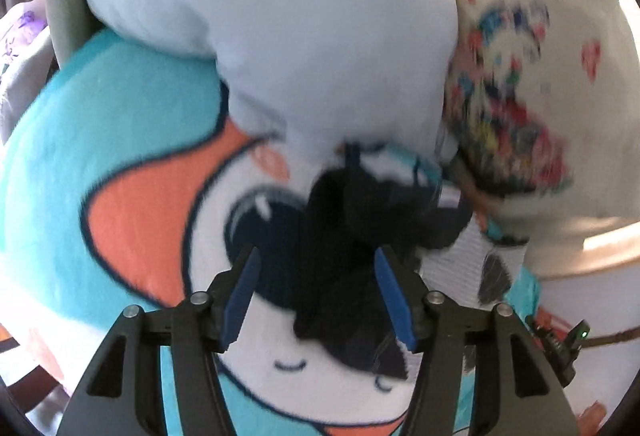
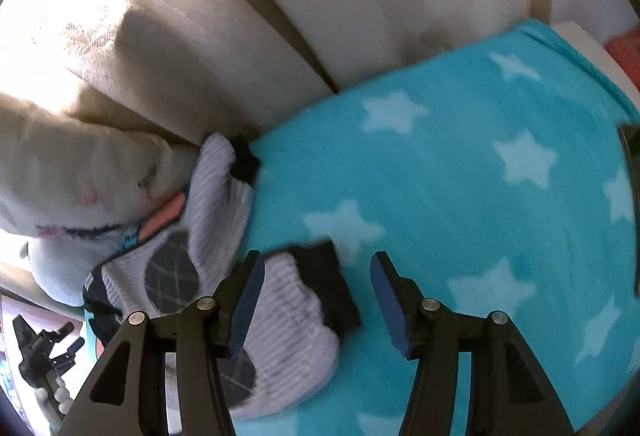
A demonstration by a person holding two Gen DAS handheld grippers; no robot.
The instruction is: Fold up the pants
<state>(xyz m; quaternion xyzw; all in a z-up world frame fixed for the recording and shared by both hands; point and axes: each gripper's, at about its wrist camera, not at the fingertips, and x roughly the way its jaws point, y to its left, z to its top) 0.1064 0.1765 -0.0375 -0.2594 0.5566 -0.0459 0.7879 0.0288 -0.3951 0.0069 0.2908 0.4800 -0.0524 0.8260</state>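
Note:
The pants are small, grey ribbed, with dark plaid knee patches and dark cuffs. In the right wrist view they (image 2: 224,236) lie crumpled on a turquoise star blanket (image 2: 460,196), one leg's dark cuff (image 2: 332,284) between the fingers of my right gripper (image 2: 316,284), which is open and just above it. In the left wrist view my left gripper (image 1: 316,284) is open over the dark waist end of the pants (image 1: 352,244); the grey ribbed part (image 1: 456,264) lies to its right.
A pale blue pillow (image 1: 280,28) and a white printed pillow (image 1: 532,96) stand behind the pants. A cream sofa back (image 2: 168,48) rises behind the blanket. The blanket's unicorn print (image 1: 140,204) lies at left. The other gripper (image 2: 44,352) shows at lower left.

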